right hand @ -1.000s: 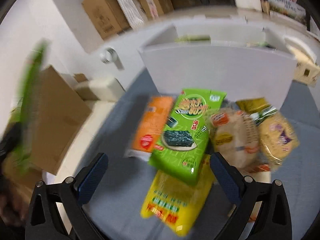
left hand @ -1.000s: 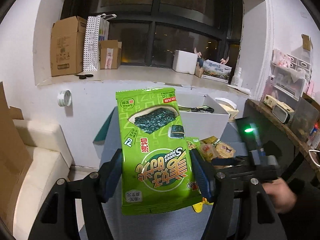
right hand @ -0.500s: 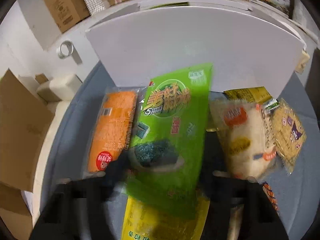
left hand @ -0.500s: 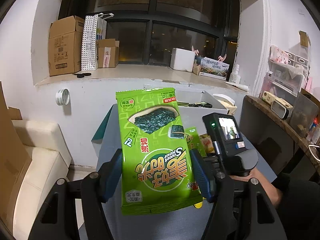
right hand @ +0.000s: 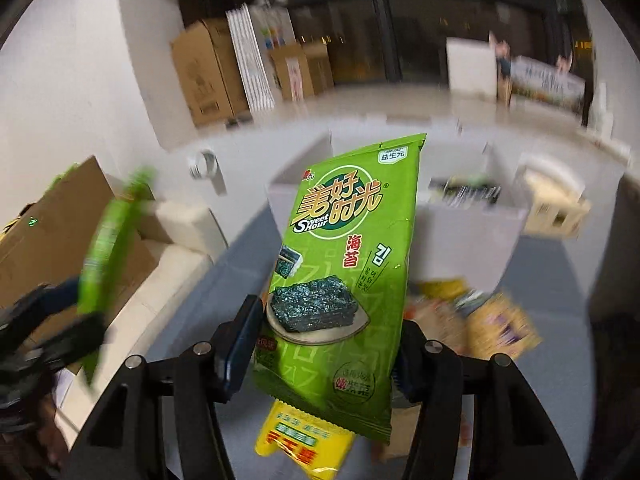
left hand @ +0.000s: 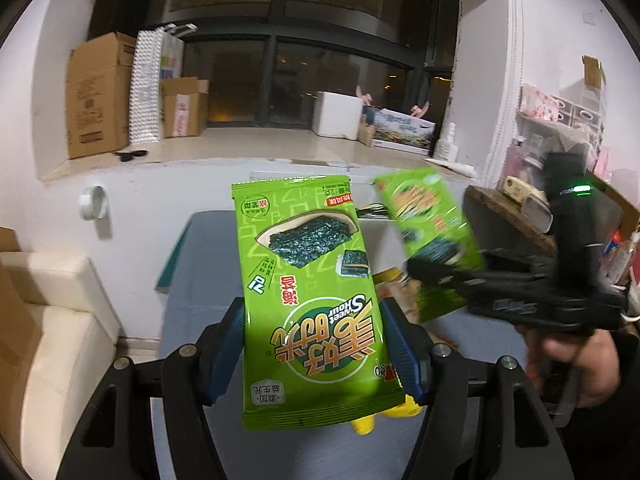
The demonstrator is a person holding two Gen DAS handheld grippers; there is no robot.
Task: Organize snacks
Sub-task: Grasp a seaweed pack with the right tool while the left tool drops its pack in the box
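Observation:
My left gripper [left hand: 316,348] is shut on a green seaweed snack pack [left hand: 308,296], held upside down above the grey table [left hand: 200,280]. My right gripper [right hand: 328,354] is shut on a second green seaweed pack [right hand: 344,272], lifted upright above the table. That second pack [left hand: 428,232] and the right gripper [left hand: 520,296] show blurred at the right of the left wrist view. The left pack [right hand: 108,240] shows edge-on at the left of the right wrist view. A white open box [right hand: 472,236] stands at the far end of the table.
A yellow pack [right hand: 304,440] and other snack bags [right hand: 496,324] lie on the table [right hand: 224,280] below the right gripper. A cream sofa [left hand: 52,340] and a brown cardboard sheet [right hand: 60,220] are to the left. Cardboard boxes [left hand: 100,96] stand on the window ledge.
My right gripper came down over the green pack on the table, shut on it and lifted it up. My left gripper kept its pack held in much the same place.

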